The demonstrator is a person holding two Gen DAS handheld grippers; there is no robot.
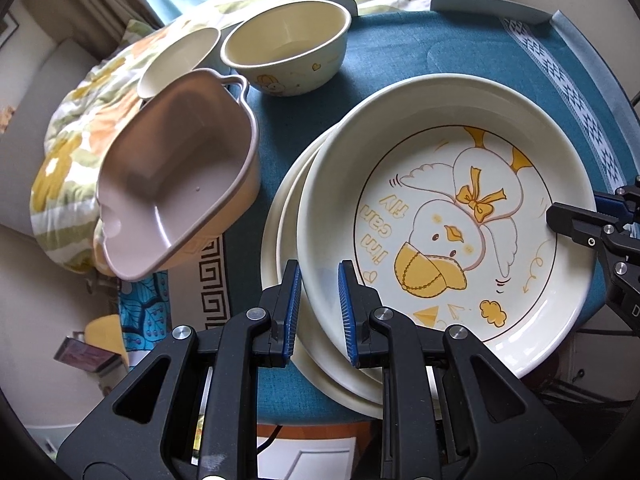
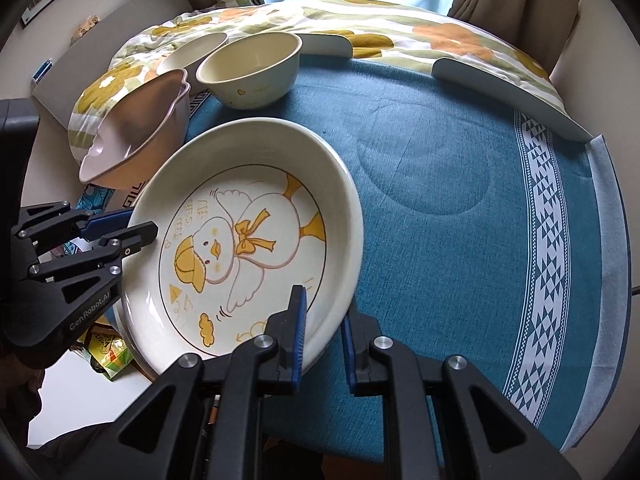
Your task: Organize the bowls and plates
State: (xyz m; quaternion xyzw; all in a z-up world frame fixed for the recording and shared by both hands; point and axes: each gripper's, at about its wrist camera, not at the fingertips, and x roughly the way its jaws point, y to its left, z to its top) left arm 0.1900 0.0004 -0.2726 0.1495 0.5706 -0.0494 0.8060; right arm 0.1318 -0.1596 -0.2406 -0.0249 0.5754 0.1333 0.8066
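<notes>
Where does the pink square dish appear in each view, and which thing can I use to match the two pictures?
Left wrist view: the pink dish is left of centre, tilted, beside the duck plate.
Right wrist view: the pink dish is at upper left, behind the duck plate.
Shared landmark: the cream bowl stands just beyond the pink dish in both.
</notes>
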